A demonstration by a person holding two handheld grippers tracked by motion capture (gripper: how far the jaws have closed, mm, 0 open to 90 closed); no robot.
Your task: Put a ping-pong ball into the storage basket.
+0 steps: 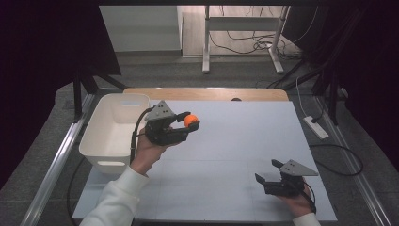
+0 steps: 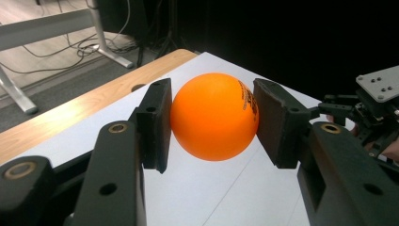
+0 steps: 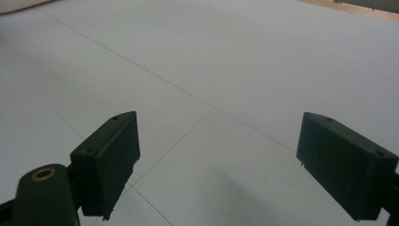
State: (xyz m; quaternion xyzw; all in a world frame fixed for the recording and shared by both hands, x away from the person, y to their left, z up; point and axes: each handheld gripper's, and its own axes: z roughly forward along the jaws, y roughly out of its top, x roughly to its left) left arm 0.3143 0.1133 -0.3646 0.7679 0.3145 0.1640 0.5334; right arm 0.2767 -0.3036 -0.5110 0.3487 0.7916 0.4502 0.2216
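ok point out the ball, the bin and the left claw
ball (image 2: 214, 115): left gripper view, centre of its face
bin (image 1: 92, 136): high view, left rim
left claw (image 1: 188, 123): high view, between its tips

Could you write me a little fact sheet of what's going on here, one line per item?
Held item: small orange ball, lifted clear of the table
Left gripper: jaws clamped on the ball's two sides
Right gripper: jaws wide apart, nothing between them, low over the table's near right
Container: white plastic bin at the table's left edge, just left of the ball
Surface: flat white board over a wooden tabletop
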